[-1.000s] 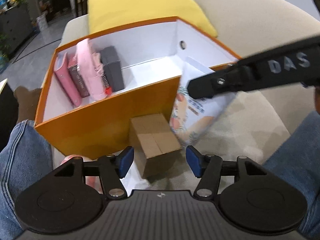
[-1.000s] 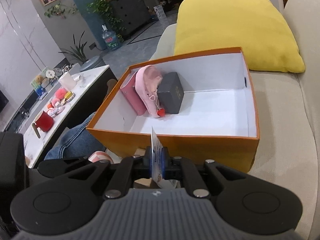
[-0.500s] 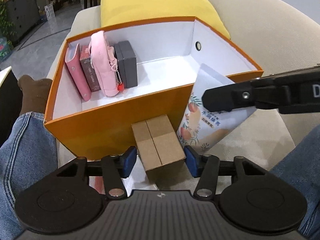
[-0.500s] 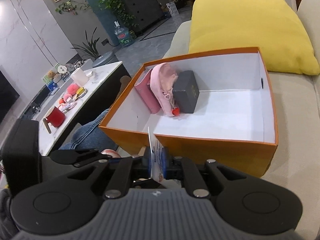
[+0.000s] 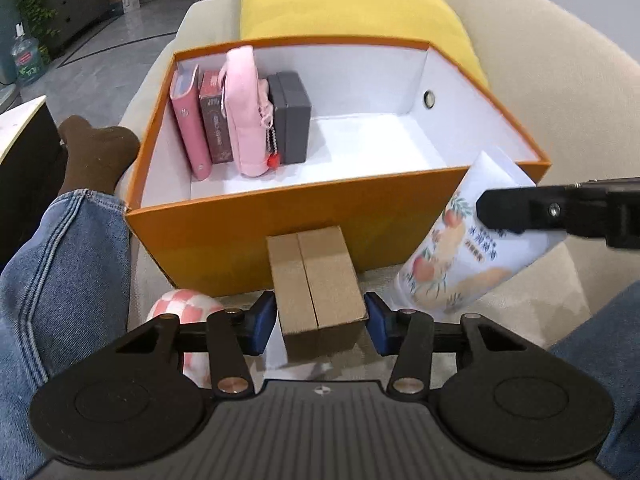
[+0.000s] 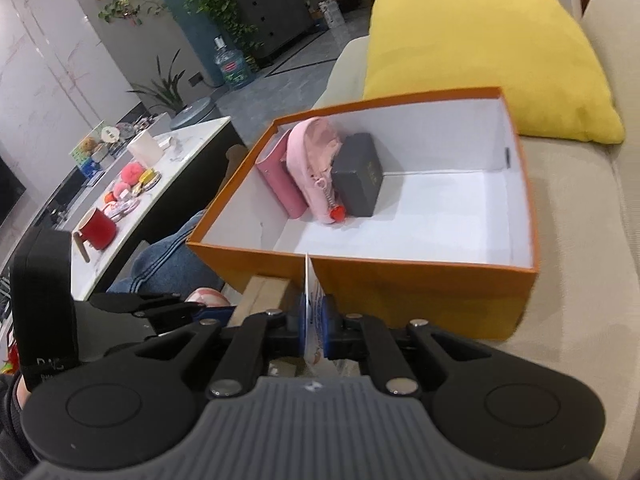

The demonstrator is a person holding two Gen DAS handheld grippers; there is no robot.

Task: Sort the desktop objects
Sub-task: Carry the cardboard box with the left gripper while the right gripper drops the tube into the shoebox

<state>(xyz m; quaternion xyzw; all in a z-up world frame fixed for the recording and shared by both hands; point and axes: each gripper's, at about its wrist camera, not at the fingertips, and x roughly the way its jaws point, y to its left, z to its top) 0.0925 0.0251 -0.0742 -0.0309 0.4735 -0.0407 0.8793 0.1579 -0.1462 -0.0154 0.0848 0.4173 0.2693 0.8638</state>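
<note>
Our left gripper (image 5: 320, 322) is closing around the small cardboard box (image 5: 316, 284), which sits against the near wall of the orange box (image 5: 248, 220); the pads look just shy of touching. A second ago those jaws stood wider and the carton lay off-centre, so we're lined up for the pickup now. Our right gripper (image 6: 312, 328) stays clamped on the snack packet (image 5: 452, 264), right of the carton.
</note>
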